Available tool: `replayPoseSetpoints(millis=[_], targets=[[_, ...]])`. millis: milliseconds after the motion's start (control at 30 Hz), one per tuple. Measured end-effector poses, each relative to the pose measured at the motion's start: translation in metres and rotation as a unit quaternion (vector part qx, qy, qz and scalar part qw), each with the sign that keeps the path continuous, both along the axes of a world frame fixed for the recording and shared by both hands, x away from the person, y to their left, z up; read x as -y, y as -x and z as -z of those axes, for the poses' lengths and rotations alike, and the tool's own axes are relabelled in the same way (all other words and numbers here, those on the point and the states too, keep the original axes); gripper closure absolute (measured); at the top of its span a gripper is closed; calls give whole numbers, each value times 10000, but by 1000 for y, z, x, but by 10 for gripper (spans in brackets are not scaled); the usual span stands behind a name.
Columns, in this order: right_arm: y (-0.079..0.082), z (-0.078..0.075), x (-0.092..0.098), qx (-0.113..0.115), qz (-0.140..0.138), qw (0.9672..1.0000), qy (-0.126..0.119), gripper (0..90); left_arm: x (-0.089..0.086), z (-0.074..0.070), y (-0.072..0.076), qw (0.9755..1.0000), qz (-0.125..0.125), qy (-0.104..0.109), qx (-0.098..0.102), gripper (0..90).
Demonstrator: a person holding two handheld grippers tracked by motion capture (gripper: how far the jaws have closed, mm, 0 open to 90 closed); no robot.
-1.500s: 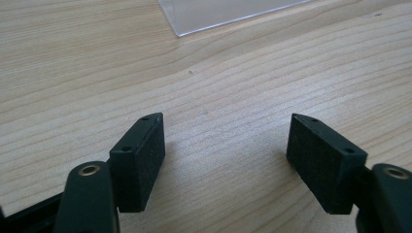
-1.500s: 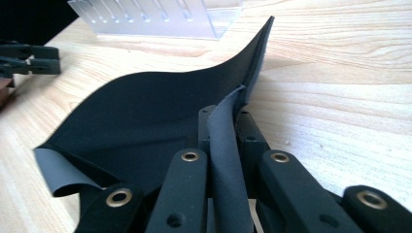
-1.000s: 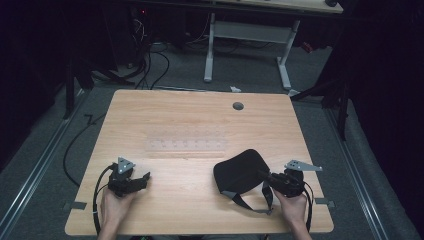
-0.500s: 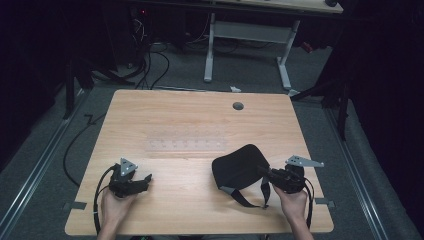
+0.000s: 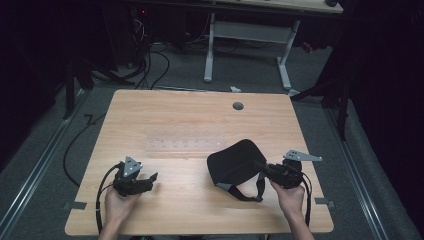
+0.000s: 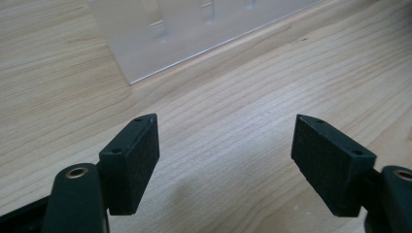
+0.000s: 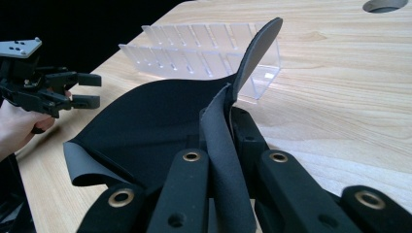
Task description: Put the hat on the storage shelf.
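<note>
A black fabric pouch (image 5: 234, 162) with a strap lies at the desk's four o'clock. Its edge (image 7: 221, 145) is pinched upright, the flap curling.

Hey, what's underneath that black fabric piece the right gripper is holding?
Only wooden table shows around the black fabric piece; whatever lies beneath is covered. Behind it stands a clear plastic rack. The right gripper pinches its edge.

Your left hand-held gripper (image 5: 150, 178) and right hand-held gripper (image 5: 261, 165) are black, each topped by a grey three-cornered plate, with brass-ringed screw holes and trailing black cables.
</note>
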State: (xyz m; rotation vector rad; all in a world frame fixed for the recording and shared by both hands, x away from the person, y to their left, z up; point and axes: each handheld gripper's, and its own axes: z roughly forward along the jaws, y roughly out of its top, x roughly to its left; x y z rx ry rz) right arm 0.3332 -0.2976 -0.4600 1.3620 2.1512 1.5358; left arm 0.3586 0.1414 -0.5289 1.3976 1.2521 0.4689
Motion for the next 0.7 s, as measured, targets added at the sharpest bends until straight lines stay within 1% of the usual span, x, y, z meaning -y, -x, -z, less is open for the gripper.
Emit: replayPoseSetpoints(millis=[67,200,267,300,433,500,567,700], targets=[[-1,-2,-2,-21,-27,10000,-7,856,2,-2,2,10000,59,30,19,260],[-2,-5,-8,16,-121,9999,-18,856,9,-9,6,9997,218,28,105,260],[-3,-5,-11,13,-168,9998,-48,856,12,-12,8,9995,288,63,148,261],[-3,-5,-13,-1,-183,9998,-58,856,15,-14,9,9992,357,25,164,259],[-6,-7,-22,3,-266,9996,-66,856,24,-20,13,9982,536,-12,255,255],[-7,-8,-27,14,-314,9995,-60,856,29,-22,15,9977,603,13,320,253],[-8,-9,-31,0,-360,9993,-53,856,32,-25,17,9971,678,38,350,254],[-10,-9,-38,-9,-429,9991,-36,855,39,-28,20,9959,848,76,317,250]])
